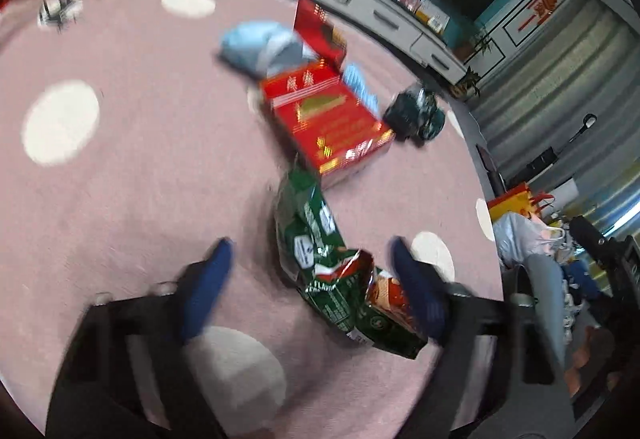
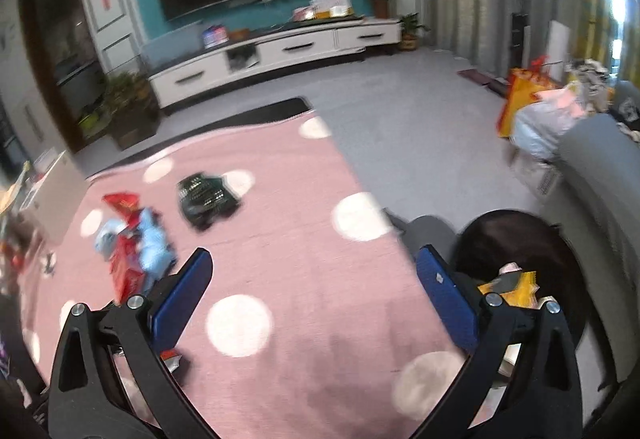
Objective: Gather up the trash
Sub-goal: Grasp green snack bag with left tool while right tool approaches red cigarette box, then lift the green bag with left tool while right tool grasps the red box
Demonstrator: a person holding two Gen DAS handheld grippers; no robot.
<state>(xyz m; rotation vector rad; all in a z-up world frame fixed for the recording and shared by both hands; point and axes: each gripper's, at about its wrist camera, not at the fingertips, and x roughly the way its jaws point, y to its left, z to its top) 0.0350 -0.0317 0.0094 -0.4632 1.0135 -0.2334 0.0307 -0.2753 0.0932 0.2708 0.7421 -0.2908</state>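
Note:
A crumpled green snack bag (image 1: 320, 263) with a torn red end lies on the pink dotted rug (image 1: 132, 175). My left gripper (image 1: 310, 249) hangs over the bag with its blue pads on either side, open and not pressing on it. Beyond the bag are a red box (image 1: 332, 123), a light blue wrapper (image 1: 260, 43) and a dark green bag (image 1: 416, 111). In the right wrist view my right gripper (image 2: 314, 254) stands open over the rug (image 2: 296, 223) with nothing between its fingers. To its right is a dark round bin (image 2: 516, 239) holding a yellow wrapper (image 2: 518, 285).
The red box with blue wrappers (image 2: 132, 243) and the dark bag (image 2: 206, 199) lie at the left of the rug. A white TV cabinet (image 2: 280, 51) and potted plants (image 2: 128, 103) line the far wall. A grey sofa (image 2: 600, 207) and full bags (image 2: 532, 111) stand to the right.

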